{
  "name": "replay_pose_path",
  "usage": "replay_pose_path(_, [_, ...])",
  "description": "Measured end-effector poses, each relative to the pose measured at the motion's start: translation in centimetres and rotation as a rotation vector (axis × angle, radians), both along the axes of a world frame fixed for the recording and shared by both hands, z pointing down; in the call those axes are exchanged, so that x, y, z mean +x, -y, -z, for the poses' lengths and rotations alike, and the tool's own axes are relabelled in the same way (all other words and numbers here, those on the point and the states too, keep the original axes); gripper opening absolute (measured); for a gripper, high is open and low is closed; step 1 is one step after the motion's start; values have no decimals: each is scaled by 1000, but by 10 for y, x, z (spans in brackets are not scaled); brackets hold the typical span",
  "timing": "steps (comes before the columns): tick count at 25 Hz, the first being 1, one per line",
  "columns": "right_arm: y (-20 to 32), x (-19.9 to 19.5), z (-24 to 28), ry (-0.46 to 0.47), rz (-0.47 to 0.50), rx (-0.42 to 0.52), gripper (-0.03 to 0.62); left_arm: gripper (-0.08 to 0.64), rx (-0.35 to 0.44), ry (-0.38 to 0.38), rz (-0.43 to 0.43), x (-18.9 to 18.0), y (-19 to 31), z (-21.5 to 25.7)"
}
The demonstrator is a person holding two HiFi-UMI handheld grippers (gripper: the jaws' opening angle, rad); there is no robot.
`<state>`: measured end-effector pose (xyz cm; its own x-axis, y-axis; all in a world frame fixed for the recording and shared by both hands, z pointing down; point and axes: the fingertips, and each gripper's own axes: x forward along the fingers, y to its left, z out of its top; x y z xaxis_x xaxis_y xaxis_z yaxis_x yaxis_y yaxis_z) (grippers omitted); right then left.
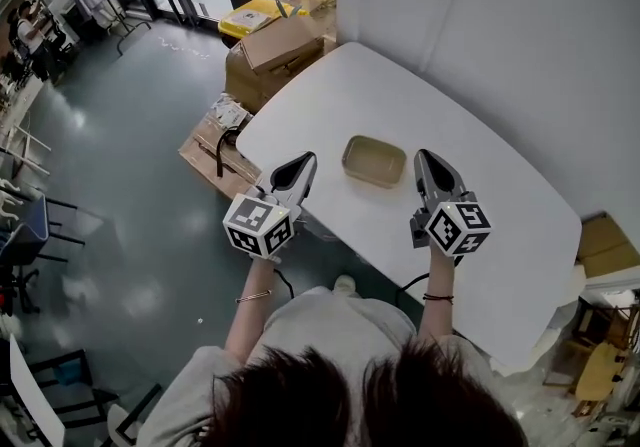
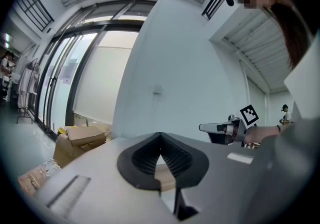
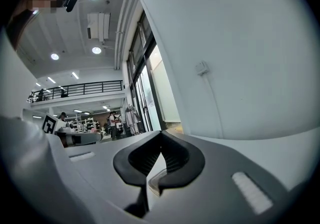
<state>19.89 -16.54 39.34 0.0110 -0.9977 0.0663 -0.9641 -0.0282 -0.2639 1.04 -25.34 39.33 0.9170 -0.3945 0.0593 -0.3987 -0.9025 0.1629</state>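
Note:
A shallow tan tray (image 1: 374, 160) lies on the white table (image 1: 500, 215), between my two grippers. My left gripper (image 1: 303, 165) hovers just left of the tray, over the table's near-left edge, jaws shut on nothing. My right gripper (image 1: 426, 159) hangs just right of the tray, also shut and empty. In the left gripper view the shut left gripper (image 2: 160, 140) shows a strip of the tray (image 2: 164, 177) through the gap below its tips, with the right gripper (image 2: 222, 129) beyond. The right gripper view shows the closed right gripper (image 3: 160, 138), the tray's rim (image 3: 158, 178) and the left gripper (image 3: 75, 139).
Cardboard boxes (image 1: 275, 50) and a yellow bin (image 1: 255, 15) stand on the floor past the table's far-left corner, with flattened cardboard (image 1: 212, 140) beside it. A white wall (image 1: 500, 25) with a socket runs along the table's far side. Chairs (image 1: 30, 225) stand at far left.

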Motion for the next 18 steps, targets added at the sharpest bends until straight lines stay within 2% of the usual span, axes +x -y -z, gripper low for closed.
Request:
replay_pose_path(5, [12,6,-9,5,-30,-24,12,-9,-26,24,-42,13,19,-14])
replay_pose_path(14, [23,28,-42,66,-129,-106,12,-9,-83,104,-189,52,35,-48])
replay_pose_path(18, [26,37,-60,98,-163,-143,12,-9,-104,131,-215,64,43,-63])
